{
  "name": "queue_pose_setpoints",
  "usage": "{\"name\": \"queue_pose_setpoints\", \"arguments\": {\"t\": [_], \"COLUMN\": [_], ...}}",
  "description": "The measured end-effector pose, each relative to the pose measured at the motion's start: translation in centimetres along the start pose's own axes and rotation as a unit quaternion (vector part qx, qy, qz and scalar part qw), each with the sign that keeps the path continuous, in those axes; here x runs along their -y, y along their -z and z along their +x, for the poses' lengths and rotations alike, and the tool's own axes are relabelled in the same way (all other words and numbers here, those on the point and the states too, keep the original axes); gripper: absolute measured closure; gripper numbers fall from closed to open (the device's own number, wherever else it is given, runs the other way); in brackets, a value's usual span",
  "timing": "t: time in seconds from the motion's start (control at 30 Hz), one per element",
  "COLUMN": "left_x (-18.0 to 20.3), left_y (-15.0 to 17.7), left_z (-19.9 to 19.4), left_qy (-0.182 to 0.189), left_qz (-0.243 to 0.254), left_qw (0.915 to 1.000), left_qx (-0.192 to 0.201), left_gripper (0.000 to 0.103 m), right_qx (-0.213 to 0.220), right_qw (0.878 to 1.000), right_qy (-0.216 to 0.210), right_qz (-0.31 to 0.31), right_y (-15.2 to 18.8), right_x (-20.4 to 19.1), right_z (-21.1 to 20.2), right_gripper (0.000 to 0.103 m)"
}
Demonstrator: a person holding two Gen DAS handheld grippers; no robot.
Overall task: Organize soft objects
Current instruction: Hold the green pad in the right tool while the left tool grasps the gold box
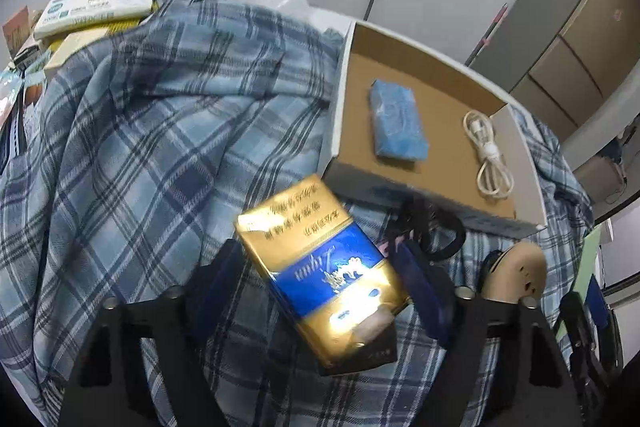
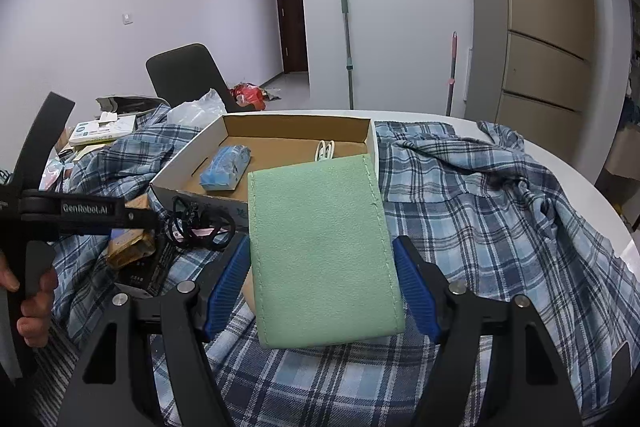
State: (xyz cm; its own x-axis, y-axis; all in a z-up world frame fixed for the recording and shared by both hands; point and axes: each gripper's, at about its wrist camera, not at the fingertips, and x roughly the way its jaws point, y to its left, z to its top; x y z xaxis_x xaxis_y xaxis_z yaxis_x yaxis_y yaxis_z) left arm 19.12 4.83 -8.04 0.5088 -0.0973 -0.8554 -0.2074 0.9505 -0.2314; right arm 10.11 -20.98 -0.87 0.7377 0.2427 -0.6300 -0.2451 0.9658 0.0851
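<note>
My left gripper (image 1: 320, 267) is shut on a gold and blue cigarette pack (image 1: 320, 267), held above the blue plaid shirt (image 1: 160, 131), just short of the cardboard box (image 1: 520, 163). The box holds a blue tissue packet (image 1: 396, 123) and a coiled white cable (image 1: 488, 155). My right gripper (image 2: 322, 275) is shut on a green soft pouch (image 2: 322, 251), held above the shirt (image 2: 480, 211) at the near wall of the box (image 2: 188, 193). The left gripper (image 2: 132, 217) with the pack (image 2: 128, 247) also shows in the right wrist view.
A tangle of black hair ties (image 2: 200, 223) lies by the box front. A beige object (image 1: 516, 271) lies on the shirt to the right. Boxes and papers (image 1: 88, 7) are piled at the far left. A black chair (image 2: 188, 75) stands behind the table.
</note>
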Motion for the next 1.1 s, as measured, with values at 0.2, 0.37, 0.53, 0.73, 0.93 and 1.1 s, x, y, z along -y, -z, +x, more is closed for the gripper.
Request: {"name": "queue_pose_setpoints", "arguments": {"t": [0.2, 0.37, 0.53, 0.73, 0.93, 1.1], "left_x": [0.2, 1.6, 2.4, 2.4, 2.5, 2.3], "left_y": [1.0, 2.8, 4.7, 5.5, 5.6, 5.0], "left_z": [-0.9, -3.4, -4.4, -4.1, -4.1, -3.0], "left_qy": [0.011, 0.008, -0.006, 0.016, 0.02, 0.012], "left_qz": [0.037, 0.109, 0.153, 0.163, 0.169, 0.156], "left_qw": [0.9992, 0.9935, 0.9876, 0.986, 0.9844, 0.9871], "left_qx": [0.011, 0.033, 0.033, 0.029, 0.045, 0.035], "left_gripper": [0.041, 0.042, 0.042, 0.042, 0.027, 0.023], "right_qx": [0.007, -0.001, -0.003, -0.017, -0.023, -0.024], "right_qw": [1.0, 1.0, 1.0, 1.0, 1.0, 0.999], "right_qy": [0.013, 0.011, 0.015, 0.018, 0.015, 0.02], "right_qz": [-0.004, 0.005, 0.001, 0.011, 0.003, -0.003], "right_y": [0.0, -0.1, 0.0, 0.1, 0.2, 0.2], "right_x": [-0.1, 0.3, 0.2, 0.7, 0.3, 0.1], "right_z": [-0.3, 0.0, 0.1, 0.7, 0.9, 1.0], "right_gripper": [0.032, 0.032, 0.032, 0.032, 0.032, 0.032]}}
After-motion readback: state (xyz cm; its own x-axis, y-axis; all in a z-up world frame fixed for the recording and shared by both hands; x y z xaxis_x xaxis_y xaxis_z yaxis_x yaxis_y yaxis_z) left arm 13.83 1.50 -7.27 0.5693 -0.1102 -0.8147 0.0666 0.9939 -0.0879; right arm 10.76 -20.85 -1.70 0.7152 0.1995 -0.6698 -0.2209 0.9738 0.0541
